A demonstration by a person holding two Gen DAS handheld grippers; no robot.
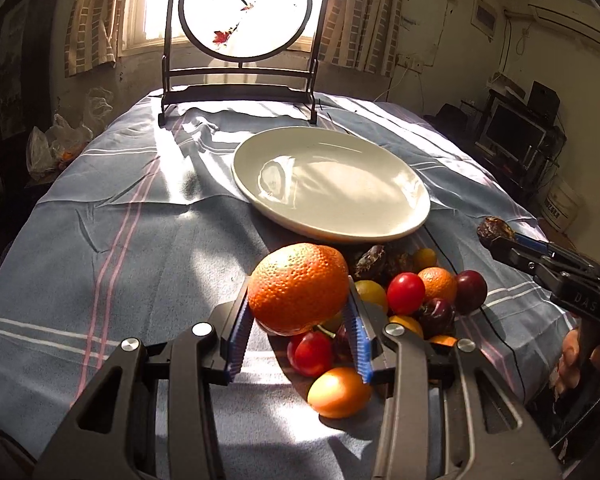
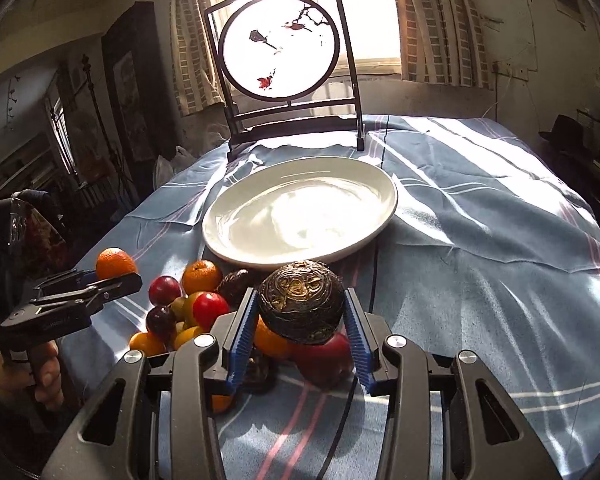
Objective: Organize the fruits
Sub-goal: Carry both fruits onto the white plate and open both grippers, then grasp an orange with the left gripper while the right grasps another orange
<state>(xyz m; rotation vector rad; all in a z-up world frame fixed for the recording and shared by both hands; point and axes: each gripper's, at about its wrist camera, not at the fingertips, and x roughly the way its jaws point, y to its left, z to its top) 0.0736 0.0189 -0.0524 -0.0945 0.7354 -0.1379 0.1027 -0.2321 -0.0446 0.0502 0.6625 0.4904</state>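
My left gripper is shut on a large orange and holds it above a pile of small fruits: red, yellow, dark purple and orange ones. My right gripper is shut on a dark brown round fruit above the same pile. An empty white plate lies just beyond the pile; it also shows in the right wrist view. The right gripper shows at the right of the left wrist view, the left gripper at the left of the right wrist view.
A blue striped cloth covers the table. A framed round bird screen stands at the far edge before a bright window. Plastic bags lie off the left side. A monitor stands at the right.
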